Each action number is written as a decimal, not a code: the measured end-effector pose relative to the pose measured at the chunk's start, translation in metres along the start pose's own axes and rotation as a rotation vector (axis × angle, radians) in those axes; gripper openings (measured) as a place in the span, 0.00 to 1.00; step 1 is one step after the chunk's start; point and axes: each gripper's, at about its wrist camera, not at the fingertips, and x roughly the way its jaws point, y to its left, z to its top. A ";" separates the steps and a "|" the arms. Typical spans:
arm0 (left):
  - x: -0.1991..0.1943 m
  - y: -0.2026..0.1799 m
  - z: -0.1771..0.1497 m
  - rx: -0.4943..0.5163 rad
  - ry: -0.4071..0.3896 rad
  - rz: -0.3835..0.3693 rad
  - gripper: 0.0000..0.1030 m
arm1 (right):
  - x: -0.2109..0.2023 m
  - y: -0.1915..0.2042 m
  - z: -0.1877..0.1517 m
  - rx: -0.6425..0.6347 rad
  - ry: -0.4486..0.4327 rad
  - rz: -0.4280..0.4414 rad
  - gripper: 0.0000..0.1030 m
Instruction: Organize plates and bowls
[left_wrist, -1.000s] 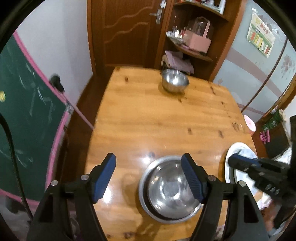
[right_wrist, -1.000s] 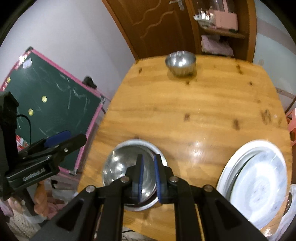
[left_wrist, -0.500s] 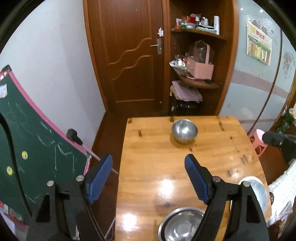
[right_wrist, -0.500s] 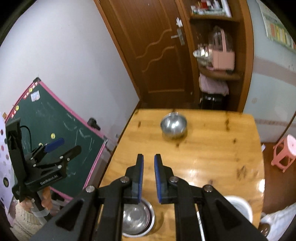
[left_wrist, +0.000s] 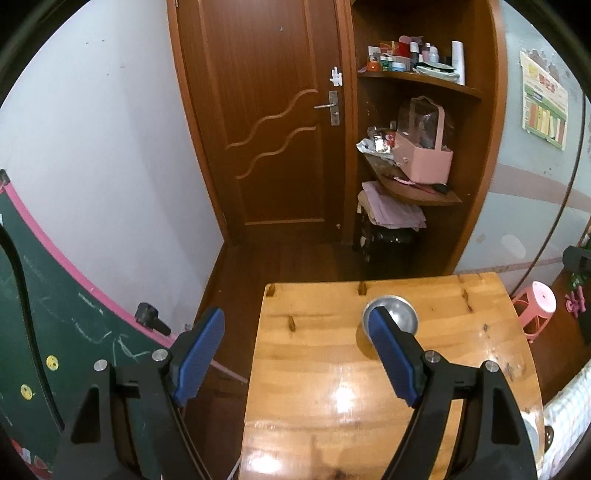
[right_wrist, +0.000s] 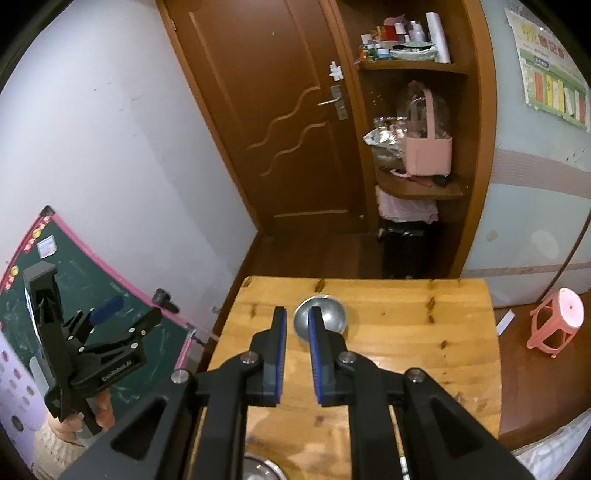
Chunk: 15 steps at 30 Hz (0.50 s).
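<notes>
Risking a knock against the far steel bowl (right_wrist: 320, 317) if lunging in too fast from up here. Left hand-held gripper (left_wrist: 297, 356) standing wide apart, empty; right hand-held gripper (right_wrist: 296, 360) opening, nothing between. Bowl sitting alone near the worktop (left_wrist: 314, 387) far edge; second bowl (right_wrist: 260, 469) peeking below. Nothing blocking the reach; chalkboard (left_wrist: 55, 350) leaning well aside.

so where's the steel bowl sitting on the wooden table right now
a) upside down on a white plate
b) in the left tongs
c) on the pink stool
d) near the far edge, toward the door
d: the steel bowl rests upright on the wooden table near its far edge, the side toward the door, with neither tongs touching it.
</notes>
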 end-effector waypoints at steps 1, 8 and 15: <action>0.006 -0.002 0.002 -0.002 0.000 0.001 0.77 | 0.005 -0.002 0.003 0.006 0.004 -0.008 0.22; 0.083 -0.018 0.005 -0.030 0.094 -0.043 0.77 | 0.066 -0.020 0.012 0.023 0.090 -0.067 0.40; 0.178 -0.038 -0.014 -0.093 0.260 -0.136 0.77 | 0.157 -0.043 -0.001 0.069 0.265 -0.065 0.40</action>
